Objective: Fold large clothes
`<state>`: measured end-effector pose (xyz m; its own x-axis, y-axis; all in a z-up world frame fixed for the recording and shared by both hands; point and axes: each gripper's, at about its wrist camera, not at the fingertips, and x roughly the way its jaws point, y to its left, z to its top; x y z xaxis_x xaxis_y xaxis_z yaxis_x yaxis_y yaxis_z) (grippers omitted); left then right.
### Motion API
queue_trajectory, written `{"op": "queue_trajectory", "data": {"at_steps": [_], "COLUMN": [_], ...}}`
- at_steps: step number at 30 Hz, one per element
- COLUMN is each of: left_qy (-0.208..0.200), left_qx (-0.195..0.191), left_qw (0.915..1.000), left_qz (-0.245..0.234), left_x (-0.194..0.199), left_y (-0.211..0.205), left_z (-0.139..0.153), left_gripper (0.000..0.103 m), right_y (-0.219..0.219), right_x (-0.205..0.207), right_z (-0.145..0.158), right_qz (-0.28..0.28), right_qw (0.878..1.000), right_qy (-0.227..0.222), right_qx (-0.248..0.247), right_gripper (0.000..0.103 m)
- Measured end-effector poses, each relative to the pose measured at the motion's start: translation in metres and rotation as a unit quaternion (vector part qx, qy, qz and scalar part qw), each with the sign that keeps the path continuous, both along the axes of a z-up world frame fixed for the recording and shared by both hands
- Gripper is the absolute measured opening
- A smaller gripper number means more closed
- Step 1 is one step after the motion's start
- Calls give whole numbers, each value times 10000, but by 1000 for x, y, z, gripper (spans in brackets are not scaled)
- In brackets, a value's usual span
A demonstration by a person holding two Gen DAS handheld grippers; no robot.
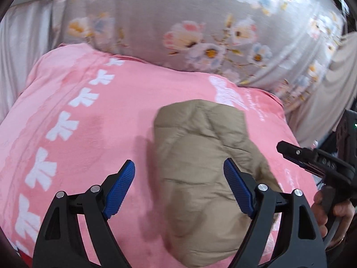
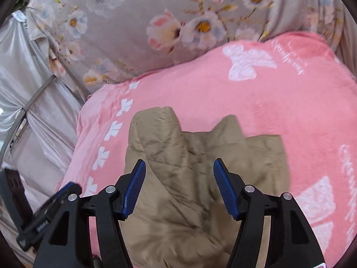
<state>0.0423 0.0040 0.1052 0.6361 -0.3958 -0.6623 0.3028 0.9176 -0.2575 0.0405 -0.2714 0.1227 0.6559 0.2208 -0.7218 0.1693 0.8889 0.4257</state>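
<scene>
Tan padded jacket [image 2: 196,192] — bundled — lies on the pink blanket [image 2: 256,102]; left gripper [image 1: 179,185] and right gripper [image 2: 179,187] above it, fingers spread apart, holding nothing; floral bedding [image 1: 178,26] behind.

I have both grippers up off the tan jacket [image 1: 200,156], angled down toward it, neither touching it. My left gripper [image 1: 179,167] has its jaws spread wide, the blue pads [image 1: 120,189] clear of the jacket, with nothing between them; its right finger hangs over the jacket's middle and its left finger off the jacket's left side. My right gripper [image 2: 179,167] also stands with jaws apart and nothing clamped, both fingers hovering above the jacket's near half. In the left wrist view its black finger tip juts in to the right of the jacket, and my right hand [image 1: 330,212] wraps the handle below it.
</scene>
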Motion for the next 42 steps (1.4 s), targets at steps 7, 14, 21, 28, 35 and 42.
{"op": "queue_trajectory", "data": {"at_steps": [7, 14, 21, 28, 35, 42], "left_qy": [49, -27, -28, 223, 433, 334], "left_qx": [-10, -28, 97, 355, 818, 1122], "left_qw": [9998, 9999, 9965, 9903, 9867, 9853], "left_qz": [192, -108, -826, -1328, -1337, -1246], "left_x": [16, 18, 16, 21, 32, 35], "left_y": [19, -3, -77, -163, -214, -230], "left_z": [-4, 4, 3, -21, -60, -87], "left_gripper": [79, 79, 79, 78, 77, 84], "right_y": [26, -6, -80, -118, -126, -131], "right_x": [58, 3, -79, -94, -90, -84], "right_z": [-39, -4, -23, -68, -97, -123], "right_qz": [475, 339, -921, -1479, -1482, -1517], "right_qw": [9952, 9994, 9948, 9880, 9883, 9878], "right_qy": [853, 36, -2, 283, 339, 347], "right_qx": [38, -50, -436, -354, -103, 82], "right_gripper": [24, 5, 5, 5, 5, 5]}}
